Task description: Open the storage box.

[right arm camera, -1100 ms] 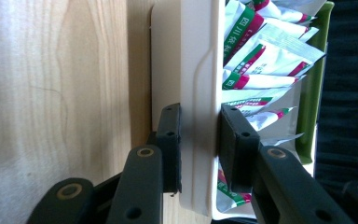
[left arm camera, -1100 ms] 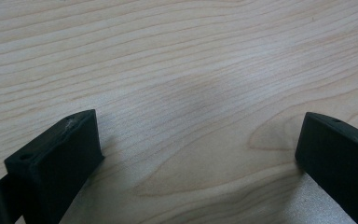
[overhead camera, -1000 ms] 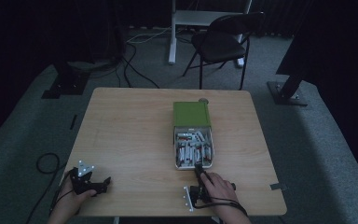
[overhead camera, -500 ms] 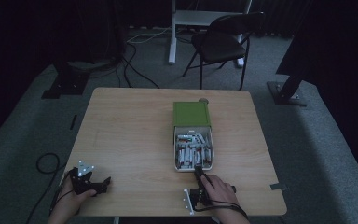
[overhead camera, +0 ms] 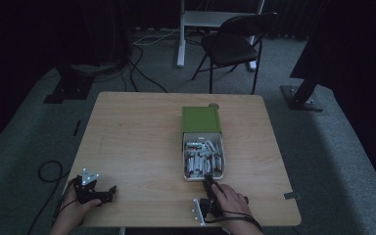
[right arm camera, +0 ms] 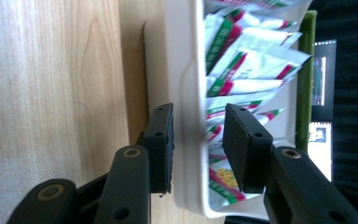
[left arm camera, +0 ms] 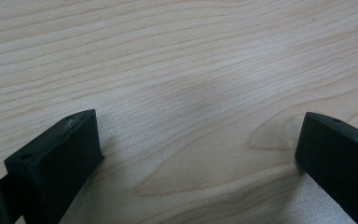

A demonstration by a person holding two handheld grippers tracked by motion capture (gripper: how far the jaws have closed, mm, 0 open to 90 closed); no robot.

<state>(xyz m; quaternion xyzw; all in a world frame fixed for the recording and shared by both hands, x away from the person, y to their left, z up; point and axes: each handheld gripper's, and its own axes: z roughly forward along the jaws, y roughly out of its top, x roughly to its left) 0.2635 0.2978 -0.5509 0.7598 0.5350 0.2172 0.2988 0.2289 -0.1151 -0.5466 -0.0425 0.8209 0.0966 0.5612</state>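
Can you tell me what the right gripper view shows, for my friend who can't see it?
The right gripper has its two black jaws on either side of the near wall of a white tray, one outside and one inside, having just opened a little. The tray holds white packets with red and green print, and sits on a wooden table.

Looks like a lab or recording studio, dimly lit. Grey carpet floor [overhead camera: 333, 147], black curtain backdrop along the top of the frame, cables [overhead camera: 144, 41] trailing upper left, black stand bases [overhead camera: 301, 98] at both sides, folding chair [overhead camera: 232, 46] behind a single wooden table [overhead camera: 137, 142].
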